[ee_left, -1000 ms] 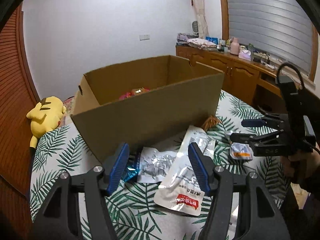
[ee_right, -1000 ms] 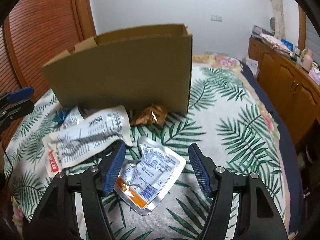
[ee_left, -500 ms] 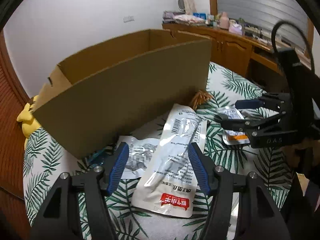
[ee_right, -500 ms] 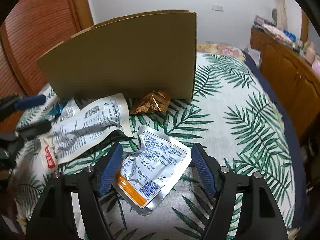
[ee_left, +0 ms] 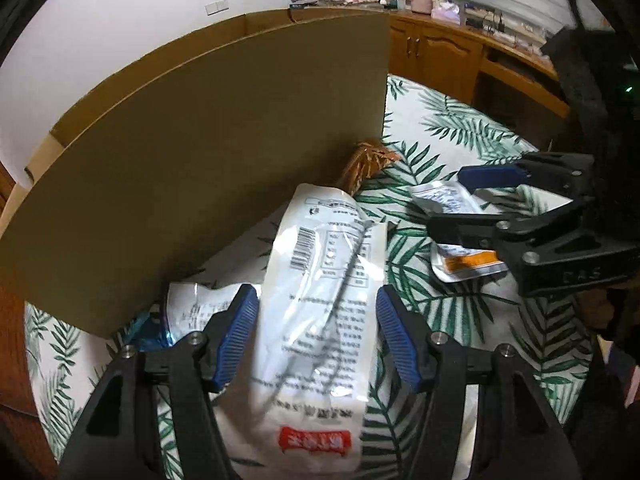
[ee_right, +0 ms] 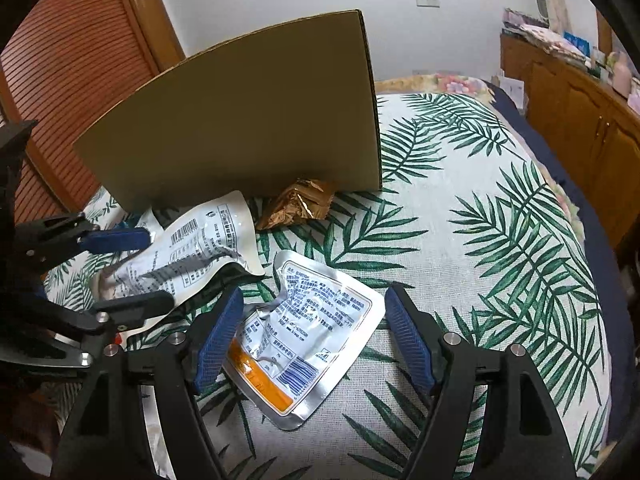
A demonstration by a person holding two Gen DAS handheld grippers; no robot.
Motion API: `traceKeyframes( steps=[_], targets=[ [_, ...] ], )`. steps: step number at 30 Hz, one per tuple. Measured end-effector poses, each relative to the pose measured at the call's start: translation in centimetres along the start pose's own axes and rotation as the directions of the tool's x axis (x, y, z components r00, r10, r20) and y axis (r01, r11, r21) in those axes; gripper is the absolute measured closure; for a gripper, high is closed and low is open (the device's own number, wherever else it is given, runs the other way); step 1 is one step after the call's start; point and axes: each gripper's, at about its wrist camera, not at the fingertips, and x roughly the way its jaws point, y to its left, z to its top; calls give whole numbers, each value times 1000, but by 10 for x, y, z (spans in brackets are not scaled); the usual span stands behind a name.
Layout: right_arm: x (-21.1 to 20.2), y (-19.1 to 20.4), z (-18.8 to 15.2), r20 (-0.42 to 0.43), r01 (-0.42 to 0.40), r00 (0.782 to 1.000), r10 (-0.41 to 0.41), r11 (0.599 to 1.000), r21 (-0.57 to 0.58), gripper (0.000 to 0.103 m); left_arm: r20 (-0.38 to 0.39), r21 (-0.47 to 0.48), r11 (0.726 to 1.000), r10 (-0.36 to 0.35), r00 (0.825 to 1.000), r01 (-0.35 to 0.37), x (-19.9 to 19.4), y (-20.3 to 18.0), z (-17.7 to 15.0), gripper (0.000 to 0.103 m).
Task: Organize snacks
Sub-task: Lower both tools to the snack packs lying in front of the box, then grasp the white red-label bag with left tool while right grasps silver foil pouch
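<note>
A long white snack pouch [ee_left: 320, 312] lies flat between the open fingers of my left gripper [ee_left: 316, 332]; it also shows in the right wrist view [ee_right: 192, 252]. A silver pouch with an orange band [ee_right: 304, 336] lies between the open fingers of my right gripper [ee_right: 312, 336]; it also shows in the left wrist view [ee_left: 460, 240]. A gold crumpled packet [ee_right: 300, 204] rests against the cardboard box [ee_right: 248, 132]. A smaller silver pouch [ee_left: 192, 308] and a blue wrapper [ee_left: 148, 332] lie by the box's near wall [ee_left: 200, 160].
The palm-leaf cloth [ee_right: 480, 240] covers the surface. A wooden slatted door [ee_right: 72, 52] stands left and wooden cabinets [ee_right: 580, 120] stand right. The box's inside is hidden from both views.
Both grippers have moved down and forward. The left now straddles the long white pouch and the right straddles the silver pouch. Both stay open.
</note>
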Motion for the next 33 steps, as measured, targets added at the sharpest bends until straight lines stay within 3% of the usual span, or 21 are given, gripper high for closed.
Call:
traceKeyframes(
  steps=[16,29,33],
  targets=[
    [1,0,-1,2,-4,1000,4,1000,4,28,-28,6,1000,27,999,-27,16,0,5,22],
    [1,0,0,2,-1,1000,1,1000,3,28,-44,-8,1000,24,999,-25,22,-1,10,22],
    [1,3,0,2,15,1000,-15,1000,-11,28,-41,-28,1000,-13,999,11,24,-2,13,33]
  ],
)
